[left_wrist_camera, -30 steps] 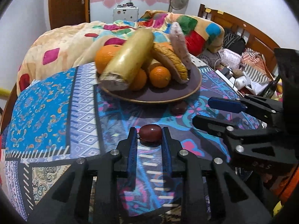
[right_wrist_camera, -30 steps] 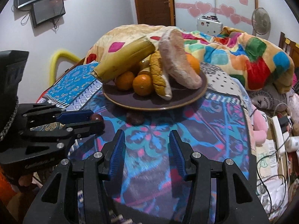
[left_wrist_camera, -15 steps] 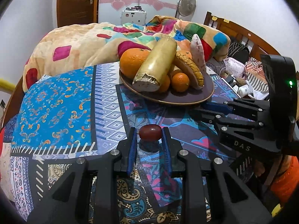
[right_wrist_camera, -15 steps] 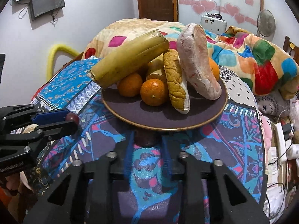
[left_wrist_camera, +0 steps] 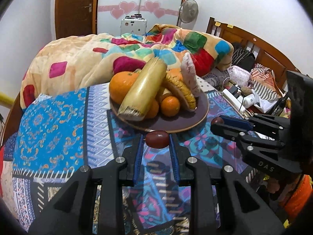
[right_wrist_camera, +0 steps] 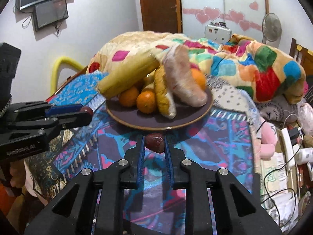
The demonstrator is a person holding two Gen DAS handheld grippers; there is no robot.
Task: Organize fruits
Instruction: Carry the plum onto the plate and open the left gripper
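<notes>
Dark-red dates sit clamped in both tongs: left tongs [left_wrist_camera: 156,140] grasp one date [left_wrist_camera: 157,139] at centre frame, right tongs [right_wrist_camera: 154,143] another date [right_wrist_camera: 154,143], just below the crowded plate [right_wrist_camera: 195,118]. Smooth and small, either could squirt free or roll off the heaped fruit.

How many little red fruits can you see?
2. One red fruit is held by the left gripper, and another red fruit by the right gripper, both near the plate. More may hide under the pile.
</notes>
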